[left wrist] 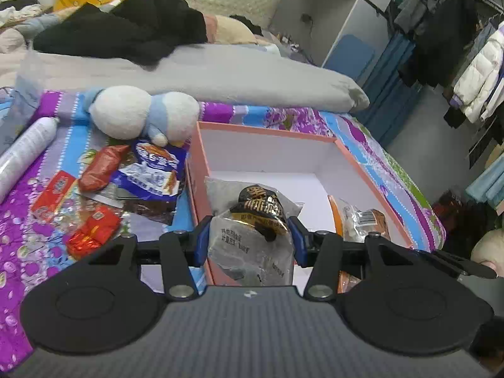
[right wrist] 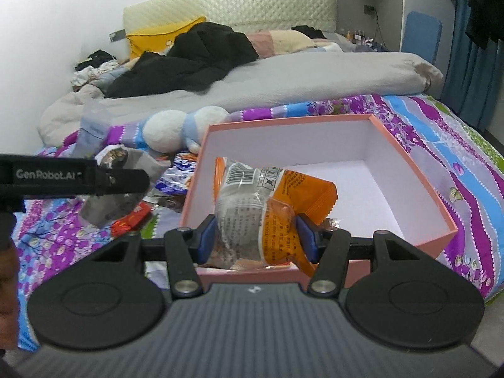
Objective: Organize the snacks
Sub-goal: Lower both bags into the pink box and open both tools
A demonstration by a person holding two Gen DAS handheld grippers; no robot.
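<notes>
Two packets hang over an open pink box (left wrist: 371, 186) on the flowered bedspread (left wrist: 22, 245), the sorting of the snacks barely under way. The left gripper (left wrist: 249, 242) pinches a grey packet with a black-and-gold label (left wrist: 252, 220) between its blue pads, holding it over the box's near left corner. The right gripper (right wrist: 256, 239) is clamped on an orange-and-clear packet (right wrist: 267, 201), poised above the box's near wall (right wrist: 249, 275).

The white floor of the box (right wrist: 356, 182) looks bare from the right wrist view; whether either packet touches it cannot be told. Both snacks appear ready to be let go, so the first deliveries seem close but not finished.

Most of the work is left. A loose heap lies on the bedspread just left of the box: a blue-and-white bag (left wrist: 154, 170), a long red-orange packet (left wrist: 100, 168), small red packets (left wrist: 94, 230) and a dark wrapper beneath them. A plush toy (left wrist: 141, 113) sits behind the heap, and a white bottle (left wrist: 22, 151) lies at the far left.
</notes>
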